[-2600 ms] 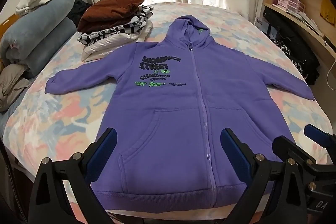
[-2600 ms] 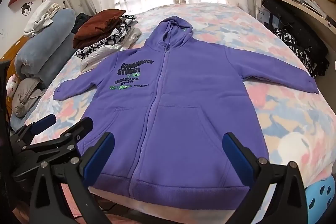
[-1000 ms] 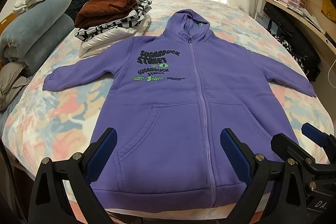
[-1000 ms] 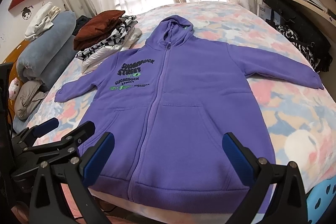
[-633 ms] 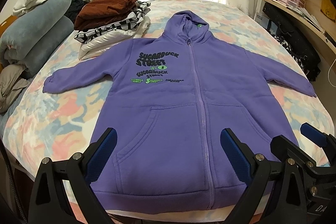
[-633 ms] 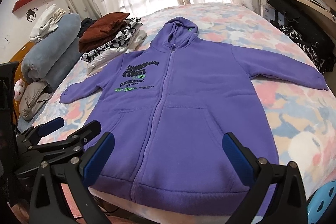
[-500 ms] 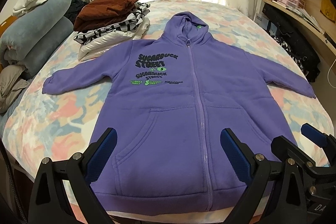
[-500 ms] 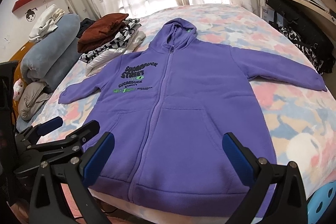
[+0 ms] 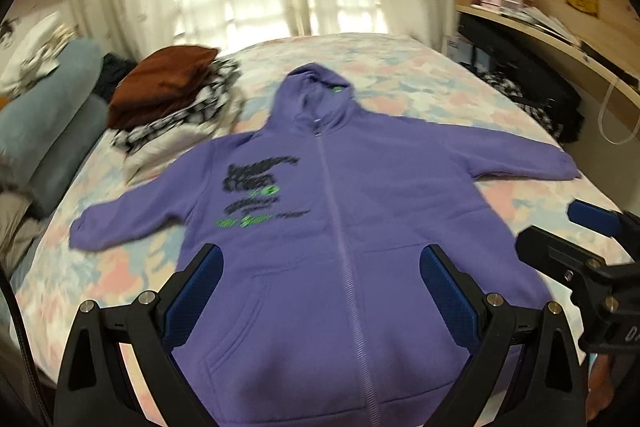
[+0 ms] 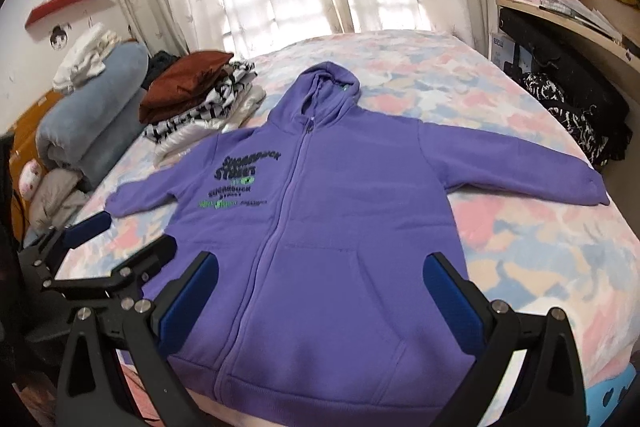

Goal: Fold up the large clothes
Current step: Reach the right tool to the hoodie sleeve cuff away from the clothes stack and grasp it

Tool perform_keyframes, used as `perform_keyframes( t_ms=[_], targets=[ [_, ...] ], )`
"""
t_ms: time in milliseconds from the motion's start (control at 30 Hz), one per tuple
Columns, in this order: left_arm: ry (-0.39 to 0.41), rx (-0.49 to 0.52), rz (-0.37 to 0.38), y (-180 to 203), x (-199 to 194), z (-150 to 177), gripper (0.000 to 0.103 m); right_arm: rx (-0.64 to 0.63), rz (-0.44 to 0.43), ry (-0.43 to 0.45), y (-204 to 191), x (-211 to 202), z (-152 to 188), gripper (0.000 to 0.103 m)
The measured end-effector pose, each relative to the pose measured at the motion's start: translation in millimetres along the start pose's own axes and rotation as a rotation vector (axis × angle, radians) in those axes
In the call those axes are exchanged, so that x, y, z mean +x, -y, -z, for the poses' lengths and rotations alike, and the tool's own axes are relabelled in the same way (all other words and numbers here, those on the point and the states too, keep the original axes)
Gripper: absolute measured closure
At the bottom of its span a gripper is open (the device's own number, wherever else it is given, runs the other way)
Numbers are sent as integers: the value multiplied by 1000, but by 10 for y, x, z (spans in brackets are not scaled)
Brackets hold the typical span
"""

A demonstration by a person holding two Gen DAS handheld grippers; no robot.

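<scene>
Readable txt is nearly all on the purple hoodie (image 10: 340,227), chest print left of the zip, mid-frame in right wrist view: black "SUGARDUCK" arched over "STREET", then smaller "SUGARDUCK STREET" below. Green logo betw. the two blocks and a green/black line under them: too small to read. Same print in left wrist view is motion-blurred, illegible. Right gripper (image 9: 560,227), lower right edge of left wrist view: white letters "D" and part of another, prob. "A", cut off. Blue box (image 10: 502,53) upper right has a label, unreadable.
</scene>
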State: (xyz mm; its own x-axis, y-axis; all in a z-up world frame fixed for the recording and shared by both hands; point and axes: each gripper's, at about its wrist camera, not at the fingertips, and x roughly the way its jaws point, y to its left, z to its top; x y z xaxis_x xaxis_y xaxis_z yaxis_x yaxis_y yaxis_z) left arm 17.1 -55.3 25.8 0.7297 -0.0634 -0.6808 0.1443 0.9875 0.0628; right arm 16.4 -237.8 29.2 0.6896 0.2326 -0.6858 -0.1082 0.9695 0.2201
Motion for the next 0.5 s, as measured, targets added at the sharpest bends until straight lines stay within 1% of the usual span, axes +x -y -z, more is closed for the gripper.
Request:
perform_keyframes(
  t_ms=[100,200,233,300,333,400,500],
  targets=[
    [16,11,8,124,4,-200,5,-19,25,35,114,-77,-133,1],
    [35,17,43,255,9,-424,4,-29,63,79,254,-178,-282,1],
    [47,15,60,298,12,-508,1,-29,77,96,333,-219,-349,1],
    [70,21,71,406,32,-661,1,-31,108,122,440,-266,-448,1],
    [79,33,69,469,54,-731,1,-30,139,141,533,-296,-516,1],
    [79,56,53,615,150,-893,1,-21,175,162,706,-328,-619,1],
    [81,55,47,805,312,-1089,1,6,208,177,1002,-323,-771,1]
  ],
)
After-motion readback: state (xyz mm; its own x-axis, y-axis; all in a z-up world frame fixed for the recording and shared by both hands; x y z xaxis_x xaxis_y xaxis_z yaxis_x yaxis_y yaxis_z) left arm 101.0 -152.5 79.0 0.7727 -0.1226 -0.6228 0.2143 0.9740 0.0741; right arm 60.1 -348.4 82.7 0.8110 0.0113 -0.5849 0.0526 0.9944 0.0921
